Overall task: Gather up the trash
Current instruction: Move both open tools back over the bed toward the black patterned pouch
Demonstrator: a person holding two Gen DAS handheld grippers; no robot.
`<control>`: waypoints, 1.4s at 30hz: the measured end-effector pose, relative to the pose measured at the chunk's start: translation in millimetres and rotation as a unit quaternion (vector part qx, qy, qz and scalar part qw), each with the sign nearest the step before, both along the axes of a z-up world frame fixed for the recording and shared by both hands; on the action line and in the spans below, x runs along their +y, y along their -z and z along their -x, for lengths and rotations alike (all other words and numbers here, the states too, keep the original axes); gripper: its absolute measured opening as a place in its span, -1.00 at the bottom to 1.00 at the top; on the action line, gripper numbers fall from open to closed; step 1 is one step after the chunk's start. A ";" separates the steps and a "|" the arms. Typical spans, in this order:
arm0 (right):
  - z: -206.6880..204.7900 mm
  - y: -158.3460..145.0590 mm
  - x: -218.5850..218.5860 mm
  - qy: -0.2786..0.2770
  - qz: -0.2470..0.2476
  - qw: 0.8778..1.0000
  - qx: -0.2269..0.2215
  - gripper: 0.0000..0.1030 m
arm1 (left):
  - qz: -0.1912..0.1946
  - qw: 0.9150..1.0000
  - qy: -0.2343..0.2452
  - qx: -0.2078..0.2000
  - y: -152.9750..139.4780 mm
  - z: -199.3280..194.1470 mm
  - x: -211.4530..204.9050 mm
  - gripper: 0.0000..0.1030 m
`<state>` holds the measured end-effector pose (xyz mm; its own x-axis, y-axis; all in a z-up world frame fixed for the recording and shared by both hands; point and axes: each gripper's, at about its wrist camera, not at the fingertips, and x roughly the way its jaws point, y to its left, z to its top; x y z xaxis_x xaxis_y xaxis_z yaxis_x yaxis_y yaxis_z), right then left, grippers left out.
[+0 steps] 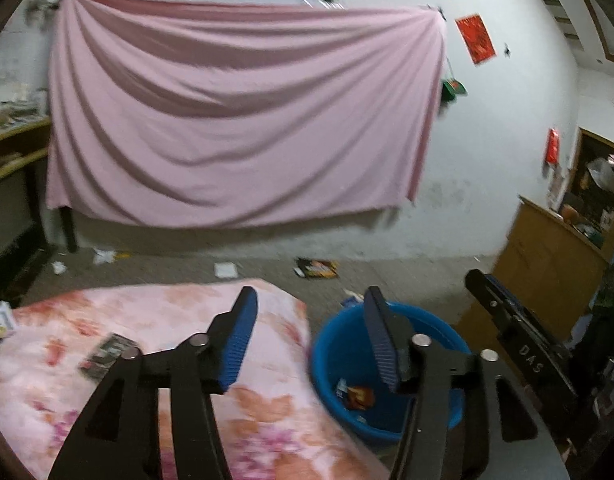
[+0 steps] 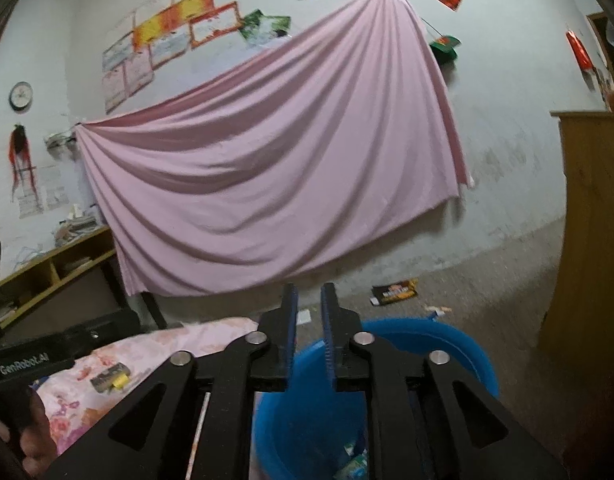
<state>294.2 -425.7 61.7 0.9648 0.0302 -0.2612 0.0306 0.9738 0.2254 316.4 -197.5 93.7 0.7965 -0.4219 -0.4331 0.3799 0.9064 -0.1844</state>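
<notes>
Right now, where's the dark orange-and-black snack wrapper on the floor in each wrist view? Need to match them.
Left wrist: dark orange-and-black snack wrapper lies on the grey floor just right of centre, below the pink sheet's lower edge, beyond the blue plastic tub.
Right wrist: the wrapper is right of centre on the floor, beyond the tub.
Shared landmark: the pink sheet hung on the wall.

Both my grippers up and empty — jaws apart.

My left gripper [image 1: 307,320] gapes wide, nothing between its pads; my right gripper [image 2: 307,304] shows only a narrow gap — it juts in at the left camera's 3 o'clock.
</notes>
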 end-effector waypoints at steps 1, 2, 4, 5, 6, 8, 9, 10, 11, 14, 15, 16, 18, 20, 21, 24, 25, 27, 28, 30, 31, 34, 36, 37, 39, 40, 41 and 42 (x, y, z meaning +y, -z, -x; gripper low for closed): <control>-0.4 -2.5 4.3 -0.005 0.001 1.000 -0.007 -0.40 | -0.001 1.000 -0.011 -0.006 -1.6 2.4 8.7 0.05; -1.1 -5.4 9.0 -0.010 0.002 1.000 -0.014 -0.39 | -0.001 1.000 -0.024 -0.012 -3.7 4.7 18.6 0.07; -1.6 -9.0 18.2 -0.016 0.002 1.000 -0.025 -0.22 | -0.003 0.999 -0.044 -0.021 -4.4 8.9 35.8 0.20; -2.1 -10.7 22.2 -0.018 0.001 0.999 -0.030 -0.11 | -0.005 0.998 -0.059 -0.027 -4.6 11.0 45.0 0.28; -2.7 -12.3 26.6 -0.020 -0.001 0.999 -0.036 0.05 | -0.006 0.997 -0.069 -0.031 -4.3 12.7 51.2 0.54; -4.4 -15.2 35.9 -0.025 -0.006 0.999 -0.048 0.40 | -0.004 0.993 -0.107 -0.050 -2.6 19.8 71.4 0.85; -4.3 -16.5 40.7 -0.028 -0.009 0.998 -0.054 0.58 | 0.001 0.991 -0.123 -0.060 -1.1 22.2 78.5 0.90; -5.4 -18.1 45.7 -0.030 -0.011 0.998 -0.061 0.64 | 0.006 0.988 -0.136 -0.068 0.1 24.1 86.1 0.92; -6.3 -18.9 51.0 -0.035 -0.011 0.997 -0.066 0.65 | 0.011 0.986 -0.147 -0.075 1.5 26.3 94.6 0.95; -6.7 -19.5 65.6 -0.046 -0.009 0.996 -0.081 0.97 | 0.014 0.979 -0.185 -0.089 5.2 34.7 122.3 0.96; -5.9 -19.6 70.7 -0.047 -0.007 0.995 -0.089 1.00 | 0.014 0.977 -0.192 -0.094 5.8 35.9 128.4 0.96; -6.1 -20.5 76.4 -0.049 -0.005 0.994 -0.096 1.00 | 0.013 0.974 -0.201 -0.102 6.9 39.3 135.7 0.96; -6.2 -20.9 87.4 -0.058 -0.001 0.993 -0.103 1.00 | 0.009 0.970 -0.215 -0.112 9.0 43.7 147.5 0.96; -7.2 -21.5 97.9 -0.066 0.004 0.992 -0.109 1.00 | 0.007 0.967 -0.227 -0.116 11.2 48.1 161.9 0.96; -7.3 -21.3 104.0 -0.070 0.008 0.991 -0.111 1.00 | 0.005 0.966 -0.230 -0.117 11.6 48.5 165.6 0.96; -9.5 -20.3 121.7 -0.080 0.022 0.990 -0.113 1.00 | 0.000 0.963 -0.240 -0.120 14.0 51.6 179.3 0.96; -10.5 -19.5 127.8 -0.084 0.027 0.990 -0.113 1.00 | -0.002 0.963 -0.241 -0.119 15.4 51.7 181.4 0.96; -12.5 -17.5 138.7 -0.090 0.036 0.989 -0.112 1.00 | -0.004 0.962 -0.244 -0.120 17.8 52.2 187.2 0.96; -12.6 -16.1 143.3 -0.092 0.039 0.989 -0.112 1.00 | -0.006 0.962 -0.245 -0.121 19.6 52.6 189.6 0.96; -15.1 -13.6 152.5 -0.095 0.044 0.988 -0.110 1.00 | -0.009 0.962 -0.246 -0.121 23.4 52.3 193.5 0.96; -17.4 -12.0 157.9 -0.098 0.048 0.988 -0.107 1.00 | -0.010 0.962 -0.245 -0.122 25.7 52.3 195.7 0.96; -21.9 -8.1 170.4 -0.104 0.063 0.987 -0.102 1.00 | -0.018 0.962 -0.243 -0.122 32.5 49.0 198.5 0.96; -25.7 -4.8 180.5 -0.108 0.077 0.986 -0.096 1.00 | -0.022 0.964 -0.239 -0.117 37.7 44.8 201.7 0.96; -27.7 -3.5 184.1 -0.110 0.082 0.986 -0.093 1.00 | -0.024 0.965 -0.236 -0.114 40.6 42.2 202.8 0.96; -31.2 -0.5 191.2 -0.116 0.094 0.985 -0.086 1.00 | -0.028 0.968 -0.227 -0.102 46.8 33.9 204.4 0.96; -33.5 1.5 195.1 -0.119 0.102 0.984 -0.082 1.00 | -0.030 0.970 -0.222 -0.094 50.4 29.4 204.8 0.96; -36.1 3.6 198.9 -0.120 0.110 0.984 -0.076 1.00 | -0.034 0.973 -0.214 -0.081 54.8 23.3 205.2 0.96; -38.8 5.6 202.0 -0.122 0.116 0.983 -0.069 1.00 | -0.039 0.975 -0.206 -0.069 58.7 17.1 205.7 0.96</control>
